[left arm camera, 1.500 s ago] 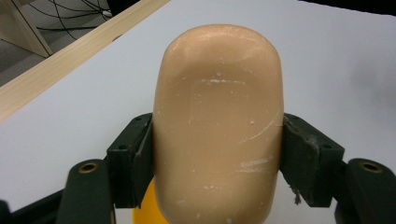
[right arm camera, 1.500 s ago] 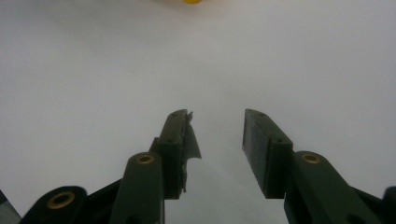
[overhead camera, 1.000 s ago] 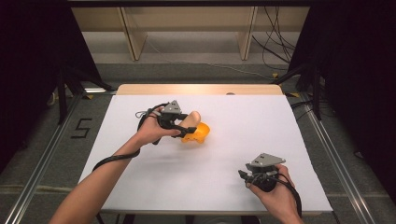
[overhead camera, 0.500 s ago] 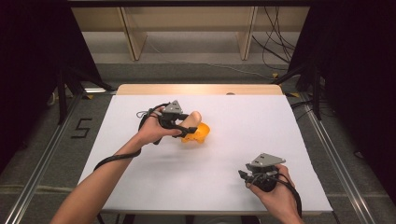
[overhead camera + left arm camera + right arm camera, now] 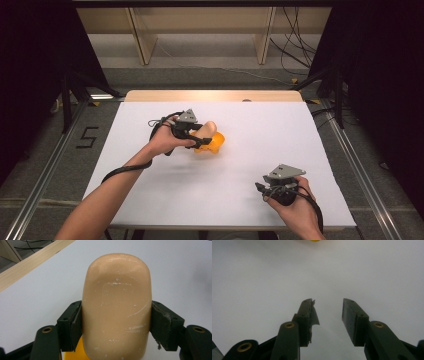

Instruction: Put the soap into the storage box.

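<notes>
Your table [image 5: 150, 200] has a white top and a wooden strip [image 5: 212, 95] on its far edge. Beyond that strip: wooden frame legs [image 5: 142, 42] and loose cables [image 5: 295, 50]. Left of the table, a floor marking "5" [image 5: 86, 137].

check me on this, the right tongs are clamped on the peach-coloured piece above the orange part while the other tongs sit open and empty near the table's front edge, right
Not quite: it is the left tongs that clamp the peach-coloured piece above the orange part, as the left gripper view shows. The right tongs are the ones open and empty near the front edge of the table.
</notes>
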`<state>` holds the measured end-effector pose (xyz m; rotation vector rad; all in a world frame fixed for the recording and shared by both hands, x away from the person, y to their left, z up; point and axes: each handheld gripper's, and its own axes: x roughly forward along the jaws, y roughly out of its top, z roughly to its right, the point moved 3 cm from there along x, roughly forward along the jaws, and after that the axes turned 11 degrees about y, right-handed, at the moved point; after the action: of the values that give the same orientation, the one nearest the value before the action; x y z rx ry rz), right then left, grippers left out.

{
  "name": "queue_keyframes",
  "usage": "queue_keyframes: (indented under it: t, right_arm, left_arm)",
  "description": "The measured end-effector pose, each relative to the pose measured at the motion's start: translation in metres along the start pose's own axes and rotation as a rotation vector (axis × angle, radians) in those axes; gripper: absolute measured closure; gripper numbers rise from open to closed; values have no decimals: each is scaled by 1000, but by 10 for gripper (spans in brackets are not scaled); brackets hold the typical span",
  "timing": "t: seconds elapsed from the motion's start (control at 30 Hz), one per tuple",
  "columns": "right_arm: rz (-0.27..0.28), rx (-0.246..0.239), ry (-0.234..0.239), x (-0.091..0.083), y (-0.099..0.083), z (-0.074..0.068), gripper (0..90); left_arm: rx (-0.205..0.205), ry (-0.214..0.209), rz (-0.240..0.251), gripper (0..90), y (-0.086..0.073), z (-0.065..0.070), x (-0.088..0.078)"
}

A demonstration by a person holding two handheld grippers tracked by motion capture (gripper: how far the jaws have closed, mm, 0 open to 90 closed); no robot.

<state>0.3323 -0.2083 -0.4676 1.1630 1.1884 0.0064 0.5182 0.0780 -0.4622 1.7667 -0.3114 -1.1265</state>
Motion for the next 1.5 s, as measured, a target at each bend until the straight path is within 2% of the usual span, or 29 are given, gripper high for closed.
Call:
queue_keyframes:
  t: [0.07,0.27,0.3,0.37,0.43,0.47,0.6,0.63,0.77,0.83,0.87,0.9,0.97,1.07,1.1,1.17,1.33,1.37,1.4,1.5]
  right_arm:
    - [-3,28,4,-1,0,-2,613]
    - [-2,5,0,0,0,-1,613]
    - [-2,6,0,0,0,-1,613]
    - [-1,5,0,0,0,-1,612]
    - [-1,4,0,0,0,-1,612]
    - [-4,23,5,-1,0,-2,612]
    - [-5,23,5,-1,0,-2,611]
    - [-2,5,1,0,0,0,611]
    - [-4,13,3,-1,0,-1,610]
    - [-4,23,5,-1,0,-2,611]
    - [-5,24,5,-1,0,-2,609]
    - [-6,23,5,-1,0,-1,609]
    - [-2,10,2,0,0,0,608]
    - [-2,15,1,0,0,-1,607]
    - [-2,32,6,-1,0,-2,607]
    - [-5,21,5,-1,0,0,607]
    - [-3,25,6,-1,0,-1,606]
    - [2,14,1,-1,0,0,606]
    - [-1,25,4,-1,0,-1,606]
    - [-7,32,4,-2,0,-1,606]
  left_arm:
    - [-7,4,-4,320,-1,0,0]
    - [2,-5,-17,319,-1,0,0]
    - [-7,5,-18,319,-1,1,1]
    - [9,7,-21,319,-2,0,1]
    - [5,4,-23,318,-2,0,2]
    - [15,7,-30,318,-2,0,2]
    - [17,13,-36,317,-2,0,2]
    - [18,16,-39,317,-2,0,3]
    - [32,22,-58,318,-4,-1,4]
    - [5,16,-34,345,-3,0,3]
    - [-9,18,-18,333,0,0,2]
    - [-5,23,-4,337,4,0,0]
    - [-2,25,1,334,8,1,-4]
    - [-3,20,22,336,11,0,-8]
    - [-10,14,24,336,11,0,-9]
    - [-12,16,34,336,11,1,-13]
    - [-29,17,41,332,11,3,-27]
    - [-37,12,45,332,11,4,-29]
    - [-37,9,39,332,10,5,-33]
    - [-37,25,38,330,6,9,-42]
